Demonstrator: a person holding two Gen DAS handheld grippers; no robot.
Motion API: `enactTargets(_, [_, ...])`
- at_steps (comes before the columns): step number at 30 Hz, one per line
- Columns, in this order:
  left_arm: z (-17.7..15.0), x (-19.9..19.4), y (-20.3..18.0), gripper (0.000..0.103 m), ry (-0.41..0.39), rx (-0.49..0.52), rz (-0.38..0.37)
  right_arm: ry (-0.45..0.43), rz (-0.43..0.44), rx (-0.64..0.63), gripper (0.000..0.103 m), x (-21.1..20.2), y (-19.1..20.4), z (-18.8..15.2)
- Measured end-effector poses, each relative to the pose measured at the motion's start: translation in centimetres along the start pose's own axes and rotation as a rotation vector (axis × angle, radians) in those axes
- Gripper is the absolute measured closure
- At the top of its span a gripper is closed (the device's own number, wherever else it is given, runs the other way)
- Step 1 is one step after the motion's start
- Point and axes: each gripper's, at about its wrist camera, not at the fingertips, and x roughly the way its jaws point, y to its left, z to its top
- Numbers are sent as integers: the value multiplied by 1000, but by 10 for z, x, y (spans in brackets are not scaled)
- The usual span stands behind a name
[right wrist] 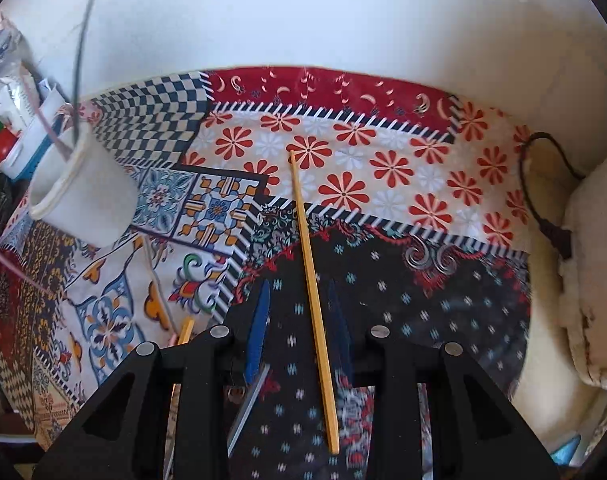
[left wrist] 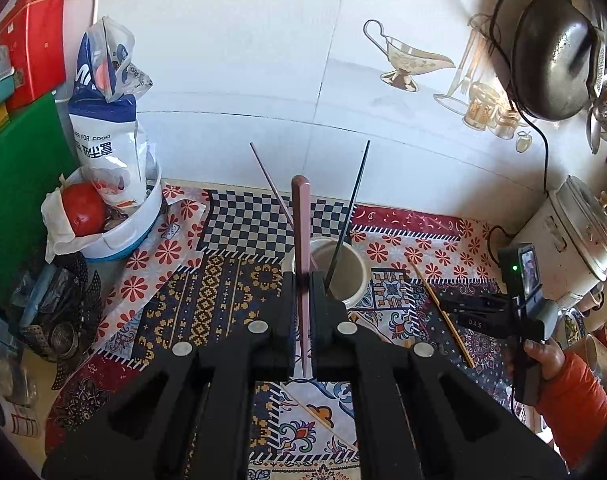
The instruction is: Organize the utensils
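Observation:
My left gripper [left wrist: 302, 280] is shut on a flat pink chopstick [left wrist: 301, 208], held upright just in front of a white cup [left wrist: 351, 280]. The cup holds a black chopstick [left wrist: 353, 200] and a thin pink one [left wrist: 269, 180], both leaning out. A yellow chopstick [right wrist: 309, 264] lies on the patterned cloth [right wrist: 383, 168]. My right gripper [right wrist: 299, 296] points down over it, open, with a blue-padded finger on either side and neither pad touching it. The left wrist view shows that gripper [left wrist: 453, 307] at the right, held by a hand in an orange sleeve. The cup [right wrist: 83, 192] stands to its left.
Another yellow stick end [right wrist: 185, 332] and a pale stick [right wrist: 155, 276] lie left of the right gripper. A white bowl [left wrist: 135, 228] with a red fruit and a bag stands back left. A rice cooker [left wrist: 571, 240], its cord and a hanging wok [left wrist: 551, 56] are at the right.

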Motion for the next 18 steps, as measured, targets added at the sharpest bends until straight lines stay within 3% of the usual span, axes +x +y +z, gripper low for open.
enactTargets(7, [2, 8, 6, 99, 14, -27, 15, 59, -9, -13, 87, 41, -4, 21])
enactTargets(18, [6, 10, 1, 99, 7, -18, 3, 30, -44, -27, 98, 45, 5, 24])
